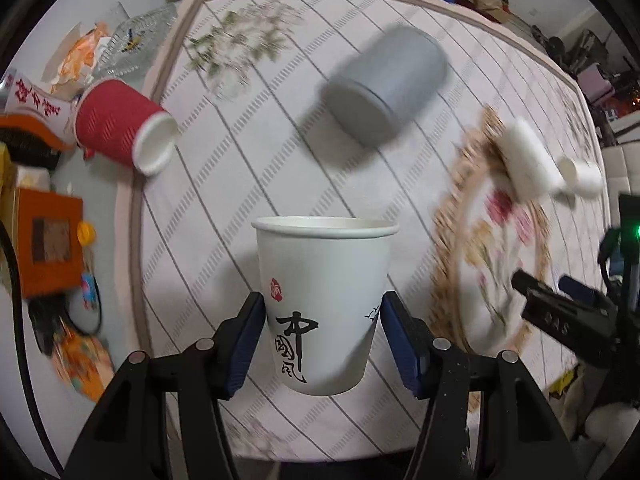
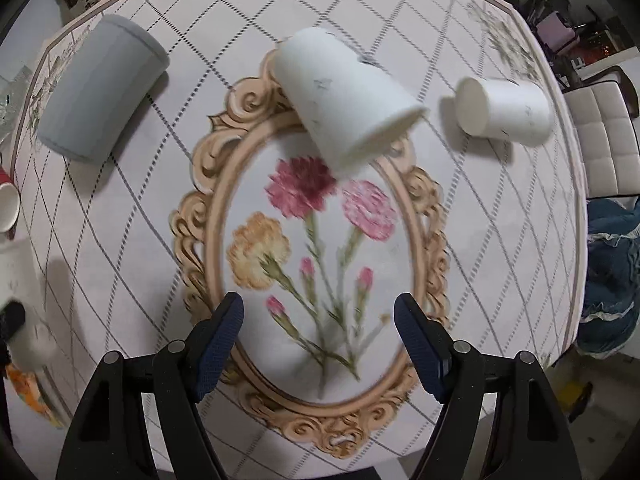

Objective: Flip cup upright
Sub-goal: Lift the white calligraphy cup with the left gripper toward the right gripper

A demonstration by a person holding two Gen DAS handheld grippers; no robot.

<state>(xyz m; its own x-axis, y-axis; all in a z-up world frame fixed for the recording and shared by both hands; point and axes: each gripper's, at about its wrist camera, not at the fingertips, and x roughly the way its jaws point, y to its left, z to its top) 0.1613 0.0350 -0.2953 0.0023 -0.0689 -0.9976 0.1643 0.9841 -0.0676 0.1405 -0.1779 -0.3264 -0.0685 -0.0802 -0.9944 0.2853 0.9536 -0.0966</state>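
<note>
My left gripper [image 1: 323, 322] is shut on a white paper cup with black calligraphy [image 1: 324, 304], held upright, mouth up, above the table. A grey cup [image 1: 384, 84] lies on its side beyond it; it also shows in the right wrist view [image 2: 100, 88]. My right gripper [image 2: 319, 320] is open and empty above the flower medallion. A large white cup [image 2: 344, 96] lies on its side ahead of it, and a smaller white cup [image 2: 504, 108] lies on its side to the right.
A red ribbed cup [image 1: 124, 128] lies on its side at the table's left edge. Boxes and clutter [image 1: 44, 236] sit left of the table. The floral tablecloth [image 2: 320, 240] covers the table. A white chair [image 2: 604, 136] stands at the right.
</note>
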